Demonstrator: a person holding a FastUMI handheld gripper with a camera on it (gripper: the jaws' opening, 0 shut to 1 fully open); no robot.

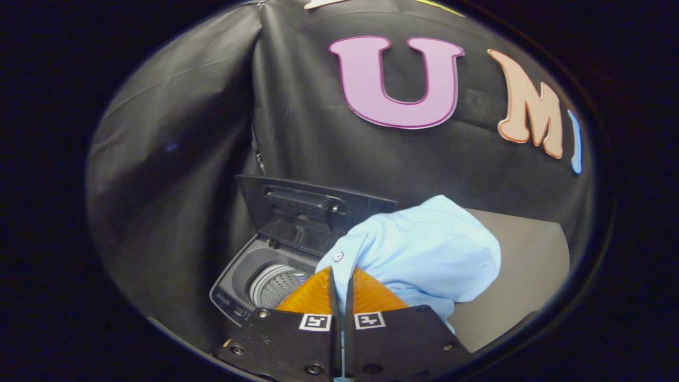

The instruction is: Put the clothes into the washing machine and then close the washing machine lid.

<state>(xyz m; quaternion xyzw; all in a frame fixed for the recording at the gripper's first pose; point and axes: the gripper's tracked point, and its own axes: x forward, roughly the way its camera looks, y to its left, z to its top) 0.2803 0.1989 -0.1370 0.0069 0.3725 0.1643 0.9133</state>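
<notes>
The hand-held gripper (342,278) is clenching its two fingers (313,297) almost together on a light blue shirt (429,241), a thin strip of the cloth running down the narrow slit between them. The shirt is bunching up just ahead of the fingers and to their right, a small button (338,257) showing on its edge right beside the fingertips, and it is hanging above a grey desk (525,265) that is lying beyond on the right. Ahead of the fingers and to their left, lower down, a small top-loading washing machine (238,289) is standing with its dark lid (307,212) tilted up and open, the ribbed metal drum (276,284) showing inside the opening.
</notes>
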